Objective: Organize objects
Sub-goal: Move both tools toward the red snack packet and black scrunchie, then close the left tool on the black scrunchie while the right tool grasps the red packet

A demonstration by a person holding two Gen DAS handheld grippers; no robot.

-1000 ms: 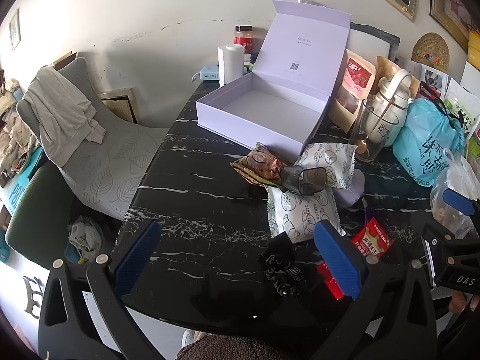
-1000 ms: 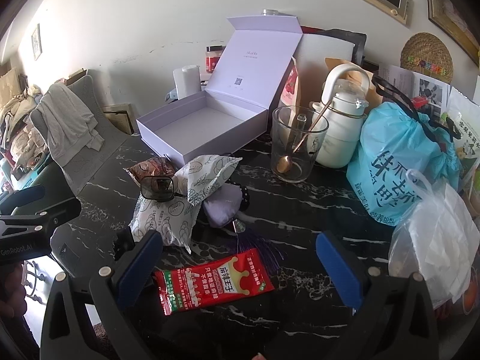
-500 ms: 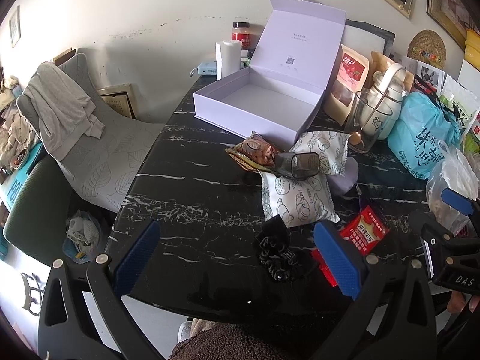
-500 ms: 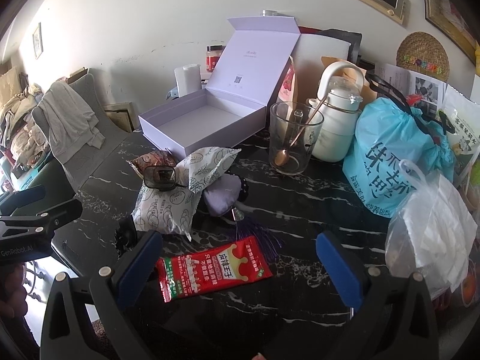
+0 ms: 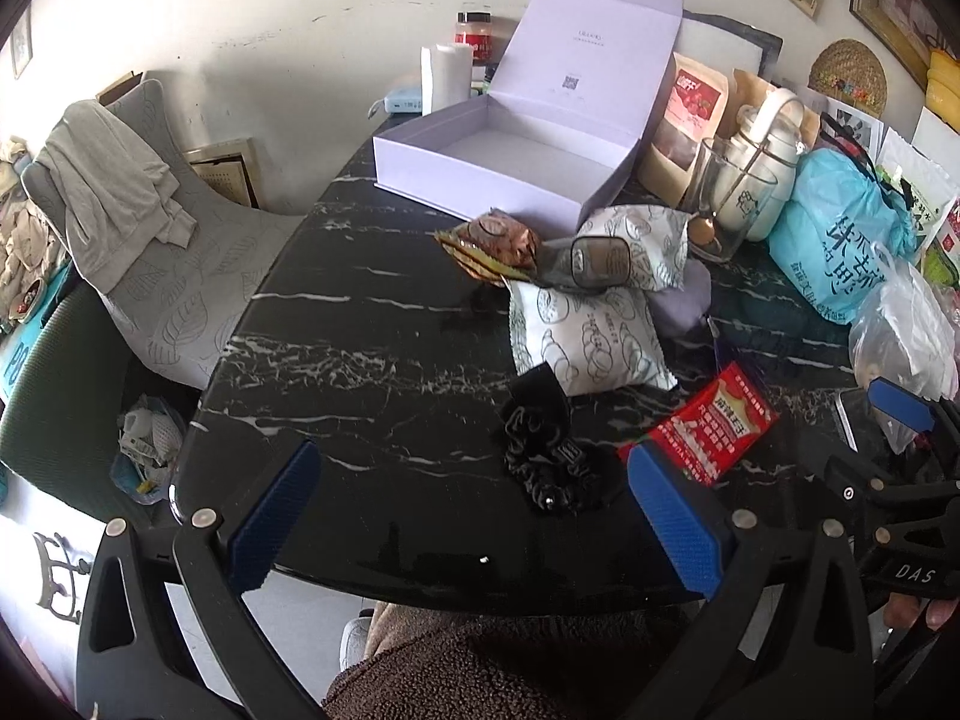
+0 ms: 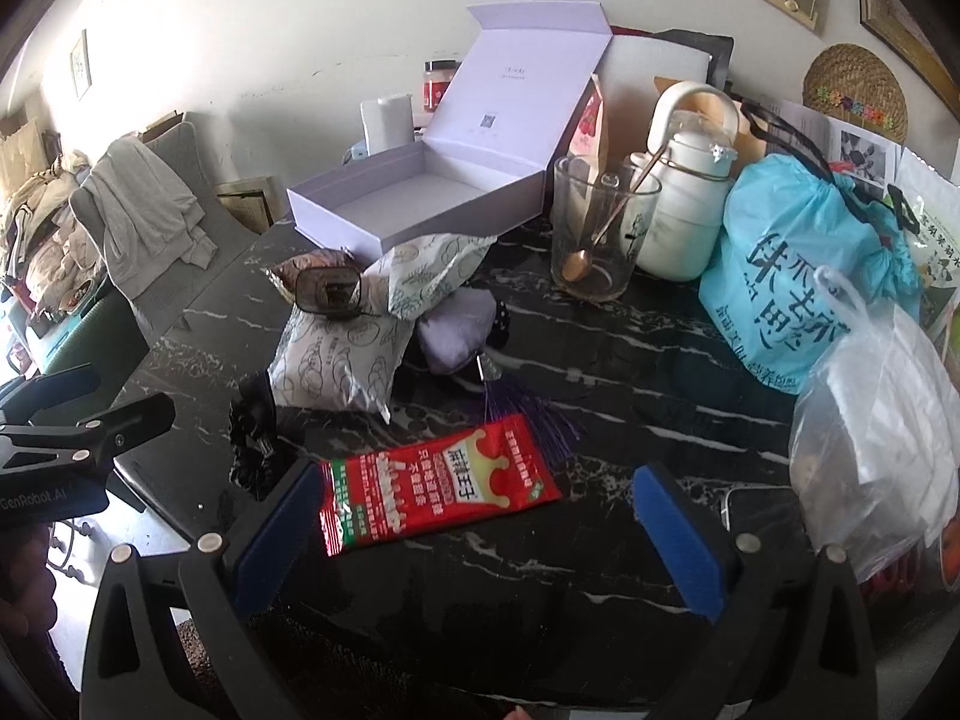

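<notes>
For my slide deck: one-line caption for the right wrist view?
Open right gripper hovers over a red snack packet on the black marble table, the empty lavender box behind.

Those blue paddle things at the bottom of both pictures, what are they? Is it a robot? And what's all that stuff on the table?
Not a robot. A person holds one gripper in each hand, and each gripper has a camera looking along its two blue fingers. One picture comes from the left gripper, the other from the right gripper. Both are open and hold nothing. On the black marble table sit an open lilac box with nothing in it, a red snack packet, white patterned snack bags, sunglasses resting on them, a black scrunchie, a glass with a spoon and a blue bag.
</notes>
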